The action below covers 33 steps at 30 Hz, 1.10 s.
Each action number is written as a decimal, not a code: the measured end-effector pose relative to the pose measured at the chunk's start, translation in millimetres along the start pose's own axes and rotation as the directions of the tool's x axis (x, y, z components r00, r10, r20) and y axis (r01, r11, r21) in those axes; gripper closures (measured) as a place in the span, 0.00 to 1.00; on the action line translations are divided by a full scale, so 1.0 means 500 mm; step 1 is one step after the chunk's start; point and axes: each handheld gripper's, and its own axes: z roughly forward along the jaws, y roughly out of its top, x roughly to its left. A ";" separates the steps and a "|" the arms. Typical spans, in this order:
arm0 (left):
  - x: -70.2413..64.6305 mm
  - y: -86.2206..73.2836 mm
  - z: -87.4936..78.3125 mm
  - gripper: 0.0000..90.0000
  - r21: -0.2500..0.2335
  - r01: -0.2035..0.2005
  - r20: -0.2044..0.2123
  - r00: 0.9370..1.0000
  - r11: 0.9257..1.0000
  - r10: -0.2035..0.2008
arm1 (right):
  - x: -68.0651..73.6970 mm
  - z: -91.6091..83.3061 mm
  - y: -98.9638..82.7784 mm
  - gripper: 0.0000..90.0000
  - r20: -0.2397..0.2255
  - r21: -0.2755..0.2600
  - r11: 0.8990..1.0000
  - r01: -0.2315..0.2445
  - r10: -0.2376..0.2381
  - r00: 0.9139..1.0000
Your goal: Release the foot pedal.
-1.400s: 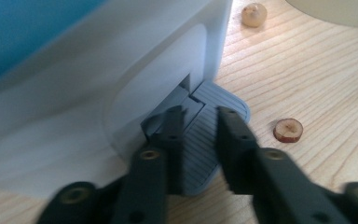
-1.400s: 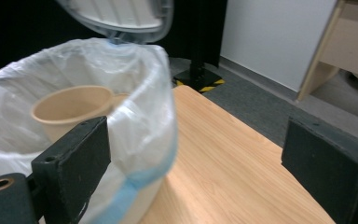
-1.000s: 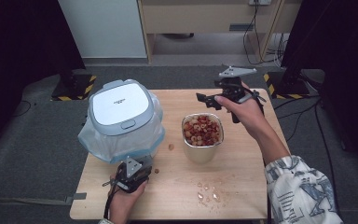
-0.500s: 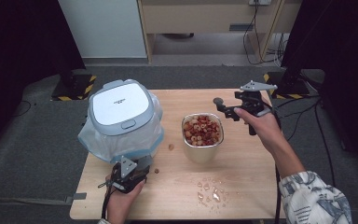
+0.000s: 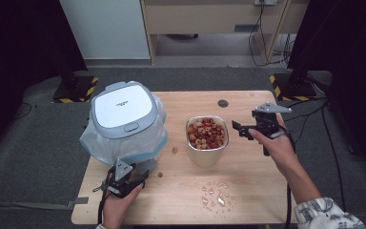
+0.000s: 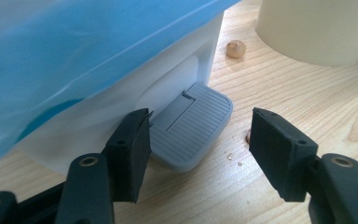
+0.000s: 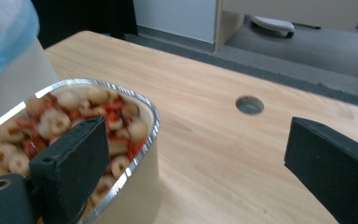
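Observation:
A white pedal bin (image 5: 124, 114) with a blue bag liner stands at the table's left. Its grey ribbed foot pedal (image 6: 186, 140) sticks out at the base. My left gripper (image 5: 143, 171) sits low in front of the bin, and its jaws have just been opening. In the left gripper view (image 6: 199, 122) they stand apart on either side of the pedal, with neither pad touching it. A metal-rimmed bowl (image 5: 205, 157) of red and pale cereal rings stands mid-table. My right gripper (image 5: 237, 130) is held just right of the bowl, open and empty, pointing at the bowl's rim (image 7: 154, 116).
Two loose cereal pieces (image 5: 175, 150) (image 5: 160, 174) lie between bin and bowl. Clear crumpled bits (image 5: 217, 193) lie near the front edge. A cable hole (image 5: 223, 103) is in the tabletop behind the bowl. A person's forearms come in from the bottom.
My right gripper came down and to the right, from behind the bowl to beside its right rim. The left gripper's jaws opened wider and it drew back slightly from the bin.

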 end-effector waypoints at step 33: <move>0.022 -0.010 -0.012 0.36 0.005 0.030 -0.004 1.000 1.000 -0.030 | -0.041 0.074 -0.275 0.01 0.219 0.278 0.954 -0.110 0.049 0.974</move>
